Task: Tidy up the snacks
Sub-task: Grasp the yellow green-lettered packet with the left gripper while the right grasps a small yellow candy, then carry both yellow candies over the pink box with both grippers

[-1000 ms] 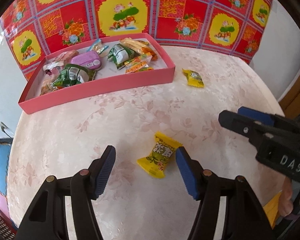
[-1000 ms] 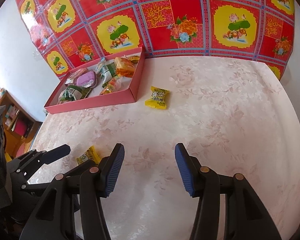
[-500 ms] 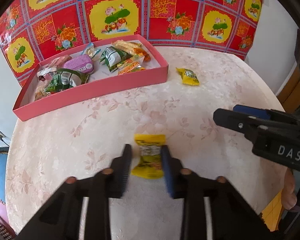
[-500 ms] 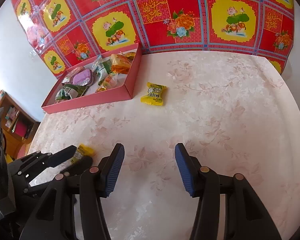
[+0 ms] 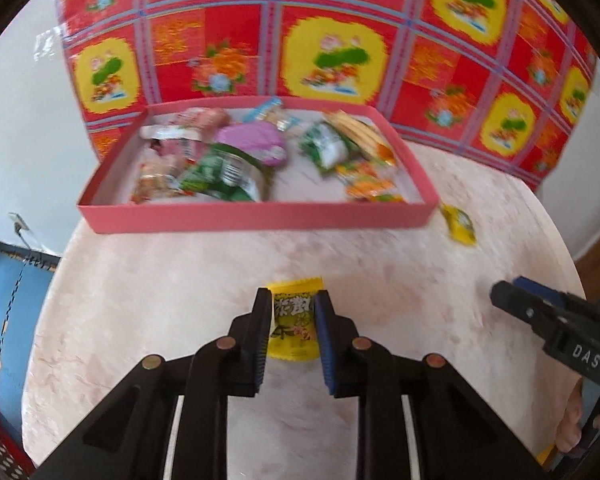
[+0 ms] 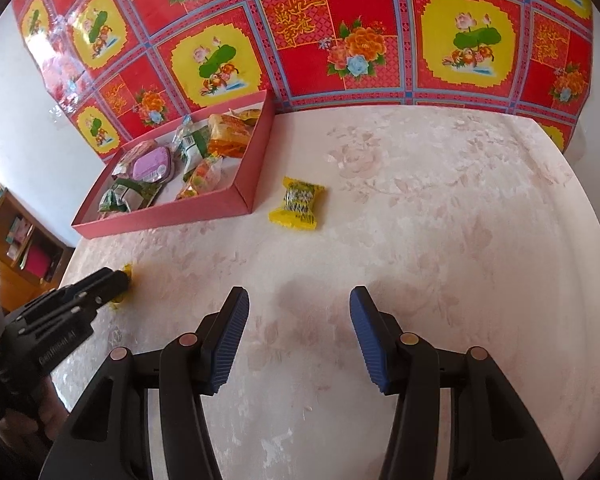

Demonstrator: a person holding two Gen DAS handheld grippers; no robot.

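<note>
Left claw [image 5: 291, 312] pinches yellow candy [image 5: 293, 322]; pink box [image 5: 256, 219] holds snacks [image 5: 236, 160].

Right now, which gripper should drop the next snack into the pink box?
Left. The left gripper is shut on a yellow candy and faces the pink box head-on. The right gripper is open and empty; the other yellow candy lies ahead of it, ungrasped.
</note>
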